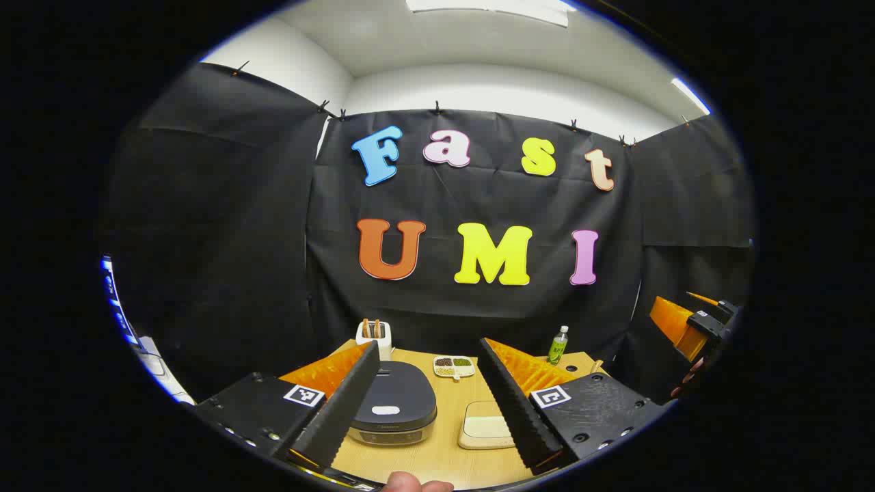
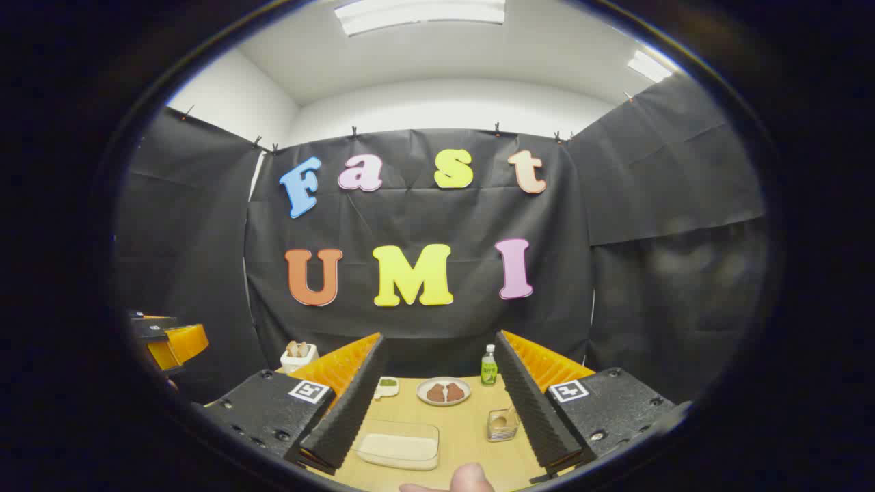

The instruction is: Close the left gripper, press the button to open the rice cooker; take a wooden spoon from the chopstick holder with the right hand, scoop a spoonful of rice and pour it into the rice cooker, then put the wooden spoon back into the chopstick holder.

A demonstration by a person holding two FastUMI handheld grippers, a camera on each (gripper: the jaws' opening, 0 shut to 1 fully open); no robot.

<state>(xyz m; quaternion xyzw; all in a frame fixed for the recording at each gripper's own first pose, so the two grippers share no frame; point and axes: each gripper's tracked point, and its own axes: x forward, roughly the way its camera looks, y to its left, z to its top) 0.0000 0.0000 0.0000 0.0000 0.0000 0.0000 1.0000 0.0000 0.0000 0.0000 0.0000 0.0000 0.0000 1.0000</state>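
Rice cooker (image 1: 392,404) sits lid-down between the released left tongs (image 1: 427,403); right tongs (image 2: 437,403) released.

We see black cloth walls (image 1: 478,205) clipped around a wooden worktop (image 2: 472,437), white room wall (image 2: 451,102) above, ceiling light panels (image 2: 420,14) on.

Markings: none legible.
Label on green bottle (image 2: 488,365) too small to read; square coded tags on gripper bodies carry no text.

Right gripper (image 2: 437,403) fingers apart — over table (image 2: 465,437); rice tray (image 2: 400,447) below.
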